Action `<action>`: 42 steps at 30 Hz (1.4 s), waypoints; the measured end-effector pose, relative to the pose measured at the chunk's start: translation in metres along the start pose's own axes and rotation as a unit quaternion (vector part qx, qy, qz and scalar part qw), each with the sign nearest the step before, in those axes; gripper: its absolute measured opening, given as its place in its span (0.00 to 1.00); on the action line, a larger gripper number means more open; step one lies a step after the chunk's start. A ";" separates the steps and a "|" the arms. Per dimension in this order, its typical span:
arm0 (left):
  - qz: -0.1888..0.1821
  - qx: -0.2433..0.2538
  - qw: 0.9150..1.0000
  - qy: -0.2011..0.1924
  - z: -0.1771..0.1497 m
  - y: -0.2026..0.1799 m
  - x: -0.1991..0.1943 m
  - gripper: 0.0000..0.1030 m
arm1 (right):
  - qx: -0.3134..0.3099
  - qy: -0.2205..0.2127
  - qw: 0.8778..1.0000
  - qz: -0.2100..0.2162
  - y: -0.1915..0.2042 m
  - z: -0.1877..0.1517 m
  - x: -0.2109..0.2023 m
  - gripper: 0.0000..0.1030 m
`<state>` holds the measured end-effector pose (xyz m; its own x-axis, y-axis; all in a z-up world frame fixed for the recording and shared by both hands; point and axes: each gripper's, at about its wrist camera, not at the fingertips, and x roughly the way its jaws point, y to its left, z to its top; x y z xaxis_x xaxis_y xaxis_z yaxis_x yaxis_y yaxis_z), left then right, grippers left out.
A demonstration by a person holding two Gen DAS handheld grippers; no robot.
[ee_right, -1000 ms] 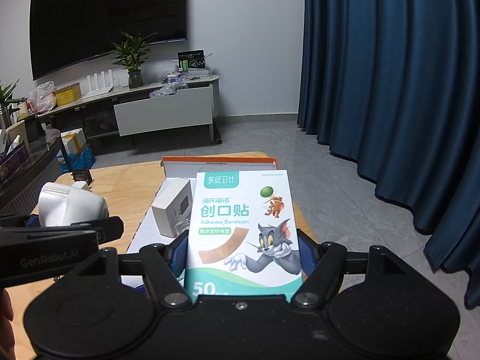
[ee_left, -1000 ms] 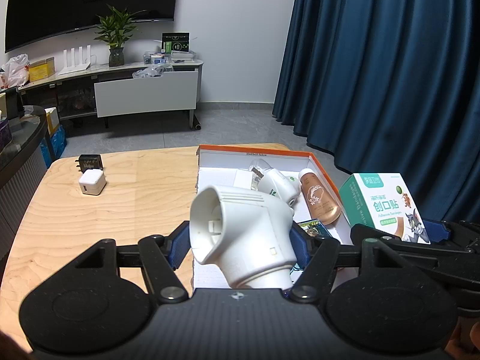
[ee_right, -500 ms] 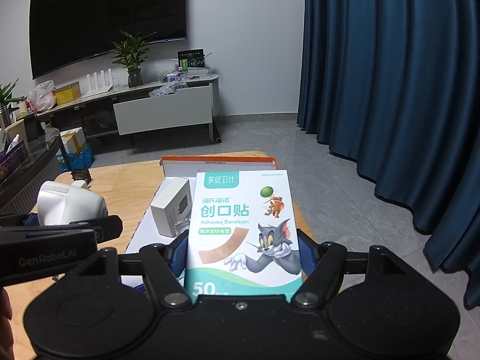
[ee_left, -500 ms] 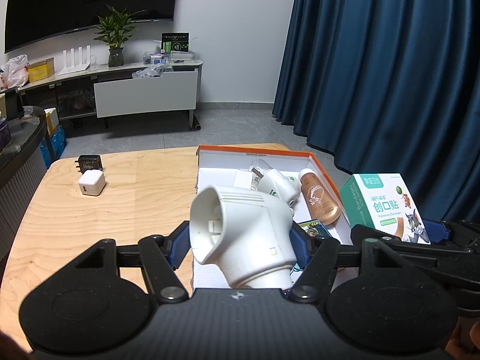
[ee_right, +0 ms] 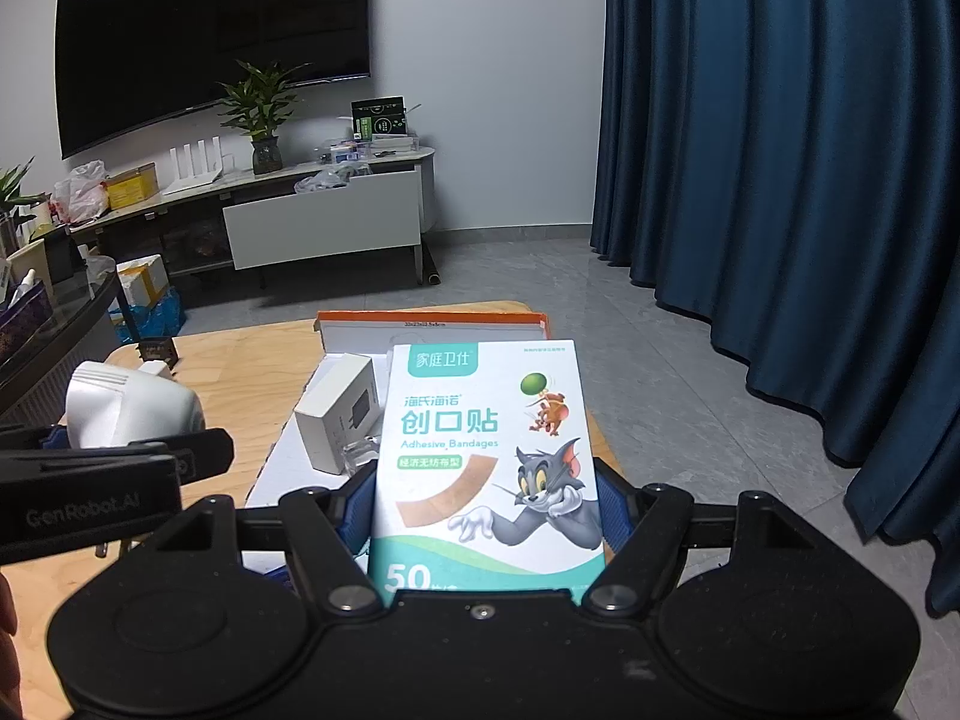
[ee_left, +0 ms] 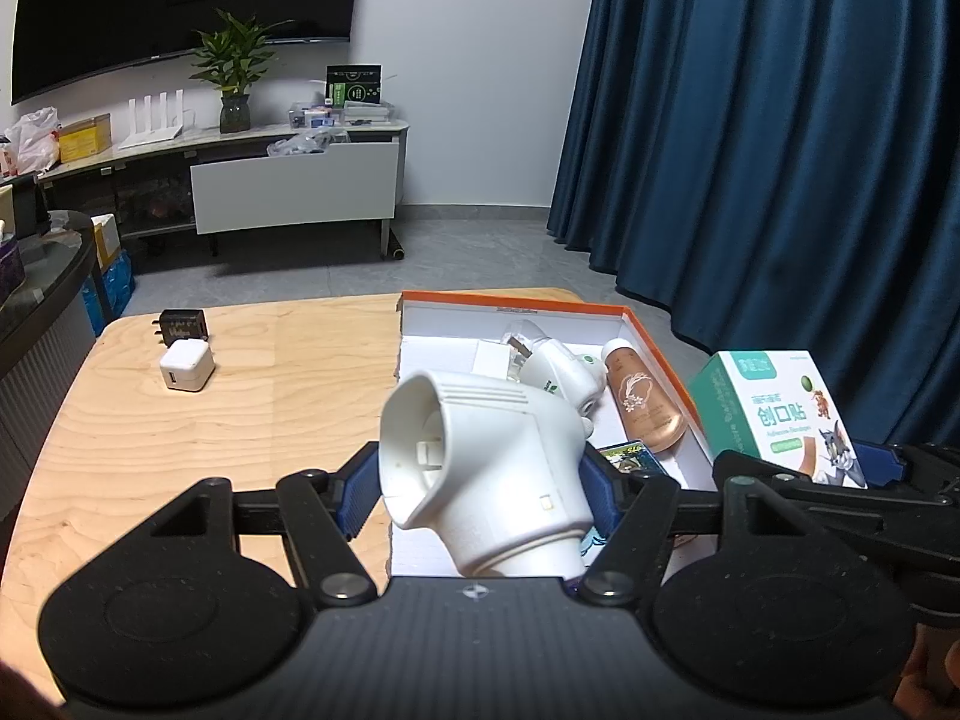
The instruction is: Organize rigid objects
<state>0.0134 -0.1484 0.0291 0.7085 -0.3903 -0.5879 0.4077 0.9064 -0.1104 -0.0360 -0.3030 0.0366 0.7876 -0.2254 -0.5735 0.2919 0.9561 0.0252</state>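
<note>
Two grippers show, and we count one thing clamped in each. The left gripper [ee_left: 480, 495] has its blue pads pressed on both sides of one white plastic device with a flared mouth [ee_left: 480, 468], held above the near end of the orange-rimmed box [ee_left: 654, 354]. The right gripper [ee_right: 483, 507] is closed on one bandage box [ee_right: 486, 456], upright with its printed cartoon face toward the camera, also over the near part of that open box.

Inside the orange-rimmed box we count one tan bottle [ee_left: 645, 405] along its right wall, one white rounded gadget [ee_left: 564, 369] beside the bottle, one small white carton [ee_right: 339, 414], and one small printed packet [ee_left: 630, 456] near the front; more may lie hidden under the held things.

On the wooden table [ee_left: 240, 420], well apart from the box, sit two chargers side by side: one white charger [ee_left: 186, 367] and one black charger [ee_left: 183, 324].
</note>
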 end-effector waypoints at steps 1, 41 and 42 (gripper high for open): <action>0.000 -0.001 1.000 0.000 0.000 0.000 0.000 0.66 | 0.000 0.000 1.000 -0.001 0.000 0.000 0.001 0.81; 0.008 -0.014 1.000 0.005 -0.002 0.004 0.005 0.66 | 0.005 0.015 1.000 -0.002 -0.009 -0.008 0.005 0.82; 0.008 -0.014 1.000 0.006 -0.002 0.004 0.005 0.66 | 0.005 0.016 1.000 -0.001 -0.011 -0.008 0.006 0.81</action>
<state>0.0173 -0.1465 0.0244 0.7084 -0.3734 -0.5989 0.3790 0.9171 -0.1235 -0.0389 -0.3129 0.0268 0.7696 -0.2218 -0.5987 0.2996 0.9535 0.0320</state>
